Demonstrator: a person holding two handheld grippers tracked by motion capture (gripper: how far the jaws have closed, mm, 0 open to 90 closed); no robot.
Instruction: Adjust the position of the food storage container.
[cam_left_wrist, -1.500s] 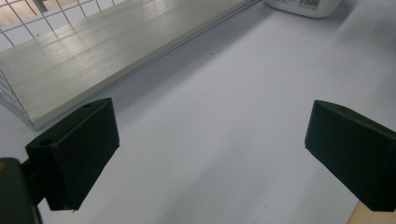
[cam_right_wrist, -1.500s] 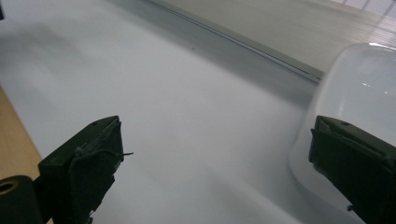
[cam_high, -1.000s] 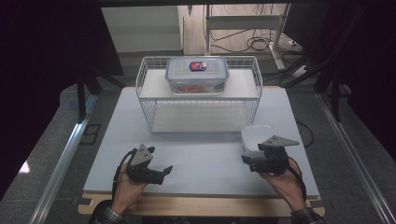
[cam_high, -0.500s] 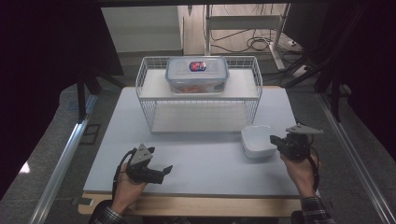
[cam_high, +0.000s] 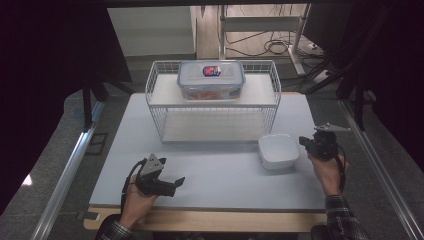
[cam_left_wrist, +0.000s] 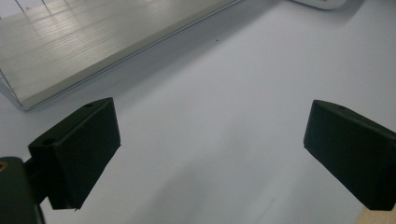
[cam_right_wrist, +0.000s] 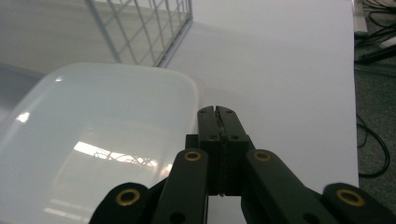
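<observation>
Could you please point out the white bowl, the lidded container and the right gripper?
white bowl (cam_high: 278, 150), high view, inner floor.
lidded container (cam_high: 211, 80), high view, lid.
right gripper (cam_high: 303, 141), high view, fingers' tips.

White bowl (cam_high: 278, 150): square, rounded corners, glossy, upright, empty. Sits flat on table, right of centre, just in front of wire rack's right corner. In right gripper view (cam_right_wrist: 93, 144), looms close, left of jaws.

A lab test bench, not a home: a plain white table (cam_high: 210, 175) stands on a grey floor between metal rails (cam_high: 65, 180), with dark curtains (cam_high: 55, 65) closing off both sides. Behind it, cables (cam_high: 280, 47) lie coiled on the floor under a metal frame (cam_high: 260, 20). A wire rack (cam_high: 212, 102) carries a lidded plastic box (cam_high: 211, 80).
</observation>
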